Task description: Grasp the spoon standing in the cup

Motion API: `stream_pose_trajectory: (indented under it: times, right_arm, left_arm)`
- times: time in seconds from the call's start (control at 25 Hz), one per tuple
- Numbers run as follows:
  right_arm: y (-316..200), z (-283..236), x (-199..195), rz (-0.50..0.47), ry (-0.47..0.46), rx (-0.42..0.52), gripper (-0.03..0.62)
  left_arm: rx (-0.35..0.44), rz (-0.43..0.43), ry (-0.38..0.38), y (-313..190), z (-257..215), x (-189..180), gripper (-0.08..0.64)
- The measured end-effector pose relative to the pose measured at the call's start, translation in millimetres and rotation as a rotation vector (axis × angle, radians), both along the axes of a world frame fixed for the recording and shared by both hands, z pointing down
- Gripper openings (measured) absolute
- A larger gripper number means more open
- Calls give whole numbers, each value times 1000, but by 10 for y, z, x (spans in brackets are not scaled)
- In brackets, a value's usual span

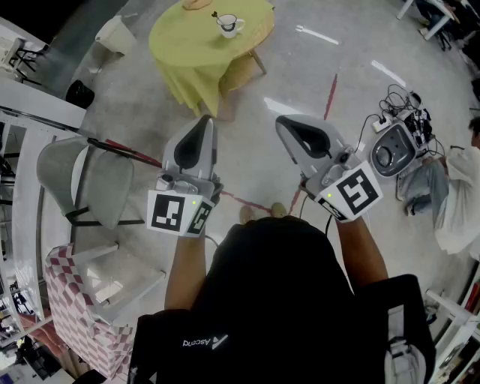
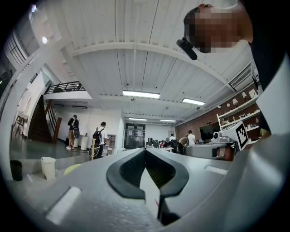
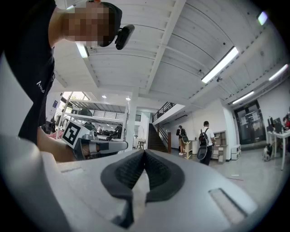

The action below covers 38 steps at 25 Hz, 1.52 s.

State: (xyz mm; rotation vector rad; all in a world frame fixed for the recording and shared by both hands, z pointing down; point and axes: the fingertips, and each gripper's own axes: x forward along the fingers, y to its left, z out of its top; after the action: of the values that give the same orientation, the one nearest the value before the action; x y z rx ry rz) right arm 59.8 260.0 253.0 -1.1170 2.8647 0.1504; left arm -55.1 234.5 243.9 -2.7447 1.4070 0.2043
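My L claw [image 1: 204,124] & R claw [image 1: 288,124] were both closed tight, empty, well apart from the cup [image 1: 230,27] w/ spoon [image 1: 216,15] on the counter [image 1: 184,49].

Table [image 1: 187,52] stands ahead of me, a bit to my left. Cup [image 1: 229,26] sits on it, toward its right-hand part, w/ spoon [image 1: 216,15] standing in cup. Bin [image 1: 116,34] on floor just left of table. Chair [image 1: 82,180] left of table & nearer me. My left gripper [image 1: 204,124] & right gripper [image 1: 285,124] hang side by side on table's near side, well apart from it. Cables [image 1: 397,105] on floor far right of table.
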Motion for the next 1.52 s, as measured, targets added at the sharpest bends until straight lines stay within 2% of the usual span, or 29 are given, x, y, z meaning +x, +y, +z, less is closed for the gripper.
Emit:
stream_pose_trajectory:
  times: [0.72, 0.76, 0.8, 0.96, 1.52]
  right_arm:
    - [-84, 38, -96, -2, -38, -33, 5]
    - [-95, 40, -129, -2, -38, -36, 27]
    - [-106, 47, -165, -4, -36, -39, 95]
    - [-163, 81, -335, -7, -17, -50, 156]
    - [-592, 205, -846, 15, 36, -71, 186]
  left_arm:
    - [-5, 17, 17, -70, 40, -84, 9]
    - [-5, 18, 19, -77, 43, -115, 9]
    - [-5, 19, 21, -84, 48, -147, 9]
    - [-4, 27, 27, -127, 67, -295, 9]
    - [-5, 71, 40, -493, 199, -885, 9]
